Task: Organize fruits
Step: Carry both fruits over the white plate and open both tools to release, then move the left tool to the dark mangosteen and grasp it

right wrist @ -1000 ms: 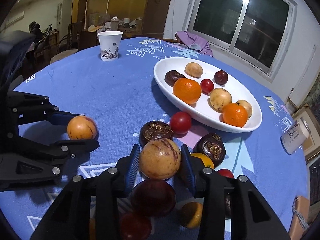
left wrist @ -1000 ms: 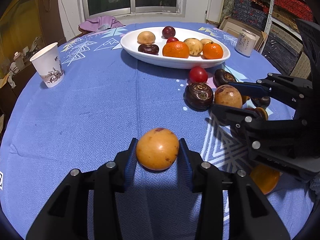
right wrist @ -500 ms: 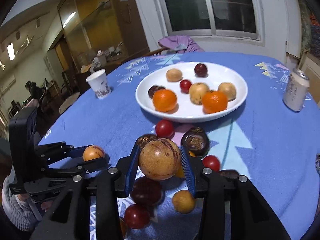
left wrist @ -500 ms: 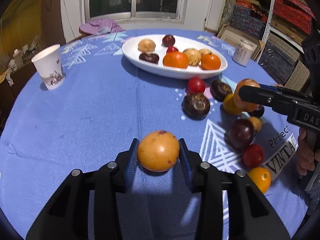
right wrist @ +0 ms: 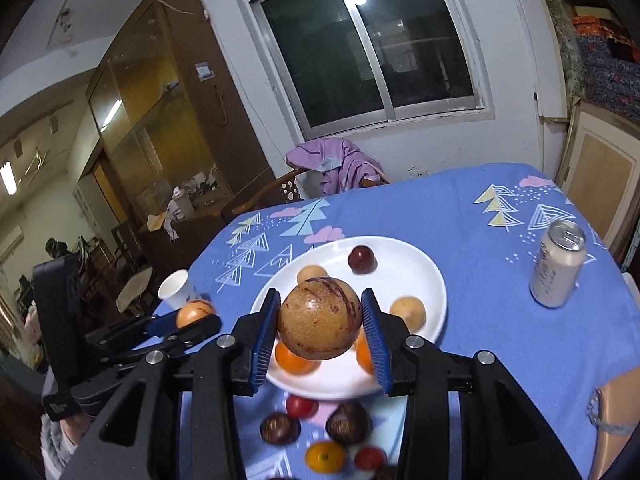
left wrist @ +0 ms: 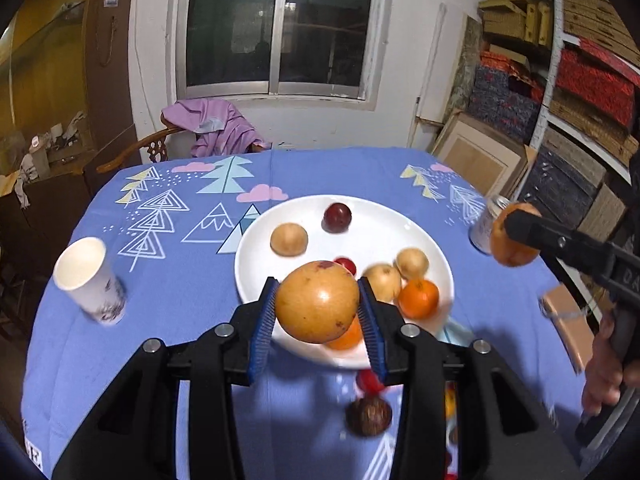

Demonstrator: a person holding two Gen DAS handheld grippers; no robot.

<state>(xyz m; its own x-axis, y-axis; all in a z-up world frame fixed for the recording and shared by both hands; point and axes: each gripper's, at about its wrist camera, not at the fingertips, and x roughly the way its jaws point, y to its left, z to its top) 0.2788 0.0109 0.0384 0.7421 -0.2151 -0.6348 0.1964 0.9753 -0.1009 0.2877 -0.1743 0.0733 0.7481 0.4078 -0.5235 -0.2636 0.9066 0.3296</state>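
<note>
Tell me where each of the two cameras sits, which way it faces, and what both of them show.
Left wrist: sits behind the left gripper, which clamps a yellow-orange fruit, facing the white plate and window; right gripper and a hand at right.
Right wrist: sits behind the right gripper, which clamps a mottled round fruit, same heading; left gripper at left.
Shared: plate, paper cup, drink can.
</note>
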